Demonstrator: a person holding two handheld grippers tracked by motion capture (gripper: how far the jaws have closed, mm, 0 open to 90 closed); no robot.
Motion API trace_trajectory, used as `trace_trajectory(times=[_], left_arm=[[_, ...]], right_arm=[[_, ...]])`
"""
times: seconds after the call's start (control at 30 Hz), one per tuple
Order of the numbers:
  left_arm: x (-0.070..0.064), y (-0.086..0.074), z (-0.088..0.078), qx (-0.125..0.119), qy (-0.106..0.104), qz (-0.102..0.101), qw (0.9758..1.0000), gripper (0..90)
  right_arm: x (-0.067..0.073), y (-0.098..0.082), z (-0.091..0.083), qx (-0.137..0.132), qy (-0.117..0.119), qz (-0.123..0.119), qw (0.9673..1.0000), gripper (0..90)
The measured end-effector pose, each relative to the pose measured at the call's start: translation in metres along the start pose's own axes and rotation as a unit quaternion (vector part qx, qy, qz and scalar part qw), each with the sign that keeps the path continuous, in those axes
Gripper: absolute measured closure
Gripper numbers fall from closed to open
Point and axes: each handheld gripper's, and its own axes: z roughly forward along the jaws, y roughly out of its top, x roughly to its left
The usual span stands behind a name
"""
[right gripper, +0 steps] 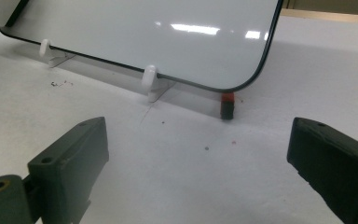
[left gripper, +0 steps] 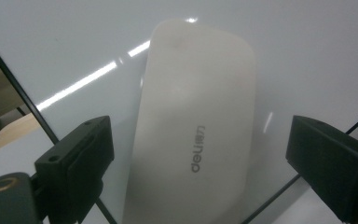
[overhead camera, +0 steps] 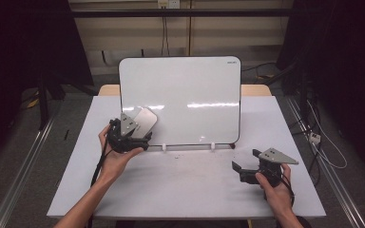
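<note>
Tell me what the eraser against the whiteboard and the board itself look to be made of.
Eraser: likely smooth moulded plastic, off-white and matte, with a printed grey logo. Whiteboard: glossy coated surface, judging by the sharp light reflections, inside a thin dark edge; its core cannot be told.

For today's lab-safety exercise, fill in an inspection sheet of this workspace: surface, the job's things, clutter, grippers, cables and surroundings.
Surface: white table, a few small dark specks near the board's foot.
Job's things: whiteboard upright on white clip stands; white eraser lying flat against the board's lower left area, between the left jaws with gaps on both sides.
Clutter: small red and black piece on the table under the board's lower corner.
Grippers: left gripper open, at the eraser; right gripper open, over bare table.
Cables: a black one trails from the left gripper; more lie on the floor at right.
Surroundings: dark curtains, pale back wall.
</note>
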Motion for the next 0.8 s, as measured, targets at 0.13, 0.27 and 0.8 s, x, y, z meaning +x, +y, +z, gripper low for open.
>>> trace_trajectory(times=[0.13, 0.27, 0.8], left_arm=[[0.005, 0.001, -0.009, -0.007, -0.021, -0.039, 0.9990, 8.7], [0.011, 0.000, -0.017, -0.003, -0.041, -0.066, 0.9970, 4.6], [-0.003, -0.027, -0.045, 0.007, -0.031, -0.047, 0.9984, 4.5]], right_arm=[[0.000, -0.001, 0.001, 0.001, -0.001, 0.000, 1.0000, 5.1], [0.002, 0.000, 0.000, -0.001, 0.001, -0.004, 1.0000, 5.1], [0.002, 0.000, 0.000, 0.001, 0.000, -0.003, 1.0000, 4.9]])
